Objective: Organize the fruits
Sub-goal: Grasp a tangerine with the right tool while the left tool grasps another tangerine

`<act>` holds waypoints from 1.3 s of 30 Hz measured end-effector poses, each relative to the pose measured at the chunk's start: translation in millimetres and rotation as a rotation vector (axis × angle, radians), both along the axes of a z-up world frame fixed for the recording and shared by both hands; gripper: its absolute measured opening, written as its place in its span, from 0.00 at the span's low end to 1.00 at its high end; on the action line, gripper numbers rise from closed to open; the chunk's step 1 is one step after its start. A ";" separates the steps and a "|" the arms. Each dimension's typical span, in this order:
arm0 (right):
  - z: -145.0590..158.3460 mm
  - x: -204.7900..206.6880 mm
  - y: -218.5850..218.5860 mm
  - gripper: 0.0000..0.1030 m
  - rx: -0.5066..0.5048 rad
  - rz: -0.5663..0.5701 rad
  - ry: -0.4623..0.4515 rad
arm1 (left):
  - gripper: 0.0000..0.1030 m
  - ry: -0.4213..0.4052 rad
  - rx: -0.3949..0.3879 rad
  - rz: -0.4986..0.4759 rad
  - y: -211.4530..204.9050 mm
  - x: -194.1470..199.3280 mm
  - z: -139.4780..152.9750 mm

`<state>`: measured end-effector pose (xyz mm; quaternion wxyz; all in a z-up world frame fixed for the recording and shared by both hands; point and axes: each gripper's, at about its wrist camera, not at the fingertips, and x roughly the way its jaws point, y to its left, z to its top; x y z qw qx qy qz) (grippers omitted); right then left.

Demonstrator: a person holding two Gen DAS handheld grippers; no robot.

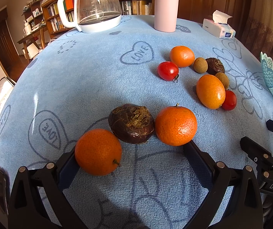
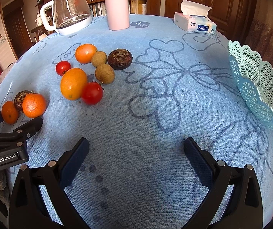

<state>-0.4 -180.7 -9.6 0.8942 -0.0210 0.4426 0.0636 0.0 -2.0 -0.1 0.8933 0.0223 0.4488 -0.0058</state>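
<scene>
Clearly we are opening the job: every fruit is lying on the blue towel and the teal basket at the right edge looks empty as far as it shows. We are holding the left gripper with jaws spread wide around a near trio: an orange touching the left finger, a dark water chestnut between, and a second orange at the right fingertip. Nothing is being gripped. The right gripper is hovering equally wide and empty over bare cloth, between the far cluster of fruit and the basket. Next, we judge, the left jaws need centring on one fruit alone before closing, or neighbours will roll. Beyond, a glass kettle, a pink flask and a tissue box are standing before bookshelves and a wooden door.
</scene>
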 end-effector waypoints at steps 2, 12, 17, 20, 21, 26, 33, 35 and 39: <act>-0.1 -0.3 -0.5 0.98 0.001 0.007 0.000 | 0.95 -0.004 -0.011 0.000 1.6 -0.3 0.9; 5.0 -2.1 -4.2 0.98 0.042 0.037 -0.003 | 0.95 -0.153 -0.038 -0.044 8.0 -29.4 36.1; 17.5 -9.7 -16.9 0.98 0.187 0.022 -0.075 | 0.95 -0.205 -0.060 -0.051 26.1 -51.3 54.5; 26.6 -14.7 -18.9 0.98 0.227 0.024 -0.131 | 0.95 -0.211 -0.065 -0.043 37.4 -61.0 56.7; 29.0 -16.1 -18.3 0.98 0.238 0.031 -0.143 | 0.95 -0.207 -0.063 -0.041 41.2 -62.5 55.3; 32.8 -20.4 -10.9 0.98 0.247 0.070 -0.165 | 0.94 -0.168 -0.056 -0.022 50.8 -59.2 39.4; 30.2 -23.6 -4.0 0.98 0.219 0.103 -0.168 | 0.70 -0.093 -0.077 -0.016 51.8 -41.1 21.4; 29.5 -23.9 -3.2 0.98 0.220 0.109 -0.166 | 0.64 -0.083 -0.084 -0.017 52.2 -38.3 20.8; 29.5 -26.8 -0.5 0.98 0.215 0.126 -0.171 | 0.49 -0.042 -0.102 -0.041 51.3 -30.4 15.6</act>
